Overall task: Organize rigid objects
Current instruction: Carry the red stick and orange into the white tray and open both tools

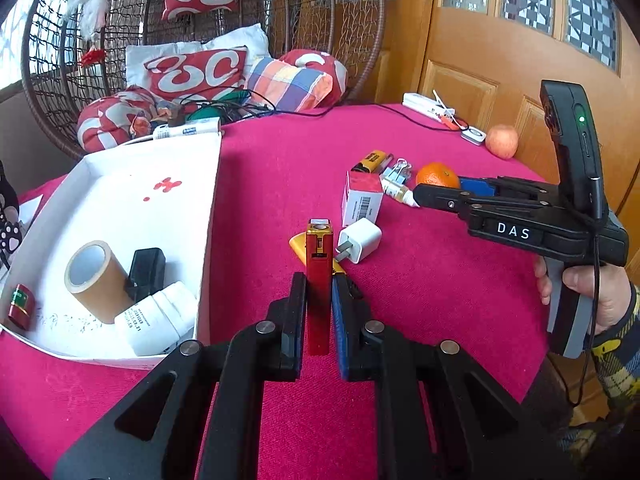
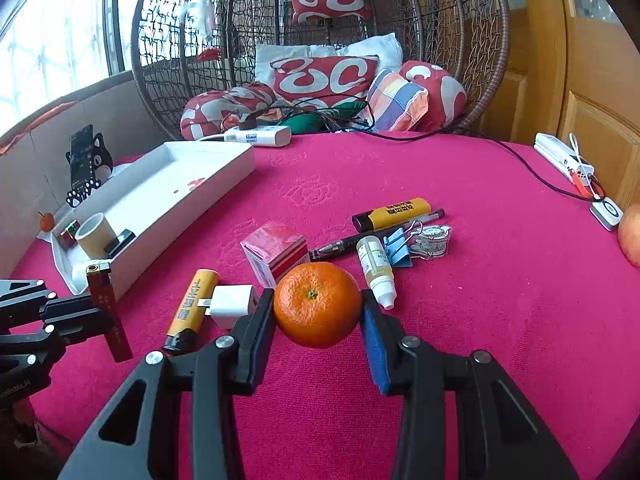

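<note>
On the pink cloth at far left, the white tray (image 1: 208, 216) holds a tape roll (image 1: 94, 280). Beside it the left gripper (image 1: 319, 304) clamps an upright red lighter (image 1: 319, 280). Rightward, the right gripper (image 2: 318, 312) squeezes an orange (image 2: 317, 304) on both sides.

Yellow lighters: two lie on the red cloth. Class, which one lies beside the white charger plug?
The yellow lighter with black end nearest the white tray, touching the white charger plug. The other yellow lighter lies farther back, beside the black pen.
</note>
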The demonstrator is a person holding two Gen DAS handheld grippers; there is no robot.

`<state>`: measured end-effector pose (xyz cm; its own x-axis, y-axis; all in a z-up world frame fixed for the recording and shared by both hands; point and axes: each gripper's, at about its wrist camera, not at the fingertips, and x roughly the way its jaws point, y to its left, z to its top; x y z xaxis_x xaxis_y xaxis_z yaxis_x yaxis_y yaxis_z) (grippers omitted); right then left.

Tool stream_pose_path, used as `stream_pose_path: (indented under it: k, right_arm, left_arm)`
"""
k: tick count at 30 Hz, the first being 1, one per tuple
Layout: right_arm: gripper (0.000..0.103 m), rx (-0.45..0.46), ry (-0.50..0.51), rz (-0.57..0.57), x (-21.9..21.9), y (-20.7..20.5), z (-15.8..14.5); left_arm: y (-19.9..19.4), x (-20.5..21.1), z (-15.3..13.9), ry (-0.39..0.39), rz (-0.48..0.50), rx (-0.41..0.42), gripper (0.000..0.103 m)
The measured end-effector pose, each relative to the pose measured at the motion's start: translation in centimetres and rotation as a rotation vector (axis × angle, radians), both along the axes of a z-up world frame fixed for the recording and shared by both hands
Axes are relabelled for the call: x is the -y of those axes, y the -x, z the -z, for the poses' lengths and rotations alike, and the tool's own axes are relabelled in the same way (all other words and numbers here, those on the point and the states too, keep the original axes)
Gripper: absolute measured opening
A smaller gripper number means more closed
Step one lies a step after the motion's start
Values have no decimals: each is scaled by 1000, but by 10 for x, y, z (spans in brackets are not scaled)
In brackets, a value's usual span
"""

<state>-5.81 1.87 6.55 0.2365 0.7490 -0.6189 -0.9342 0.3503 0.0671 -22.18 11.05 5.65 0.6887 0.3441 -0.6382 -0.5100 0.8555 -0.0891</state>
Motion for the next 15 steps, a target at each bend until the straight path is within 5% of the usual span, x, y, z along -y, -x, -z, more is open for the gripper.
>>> stream_pose_path:
  k: [8,15]
  right_arm:
    - [41,37,-125,-42,10,24,-49]
    - [41,61,-122,-88,-5,40,-56]
  left_arm:
    - [18,2,-26,-32,-20,80,12]
    - [41,-6,-39,-41,-64,137,12]
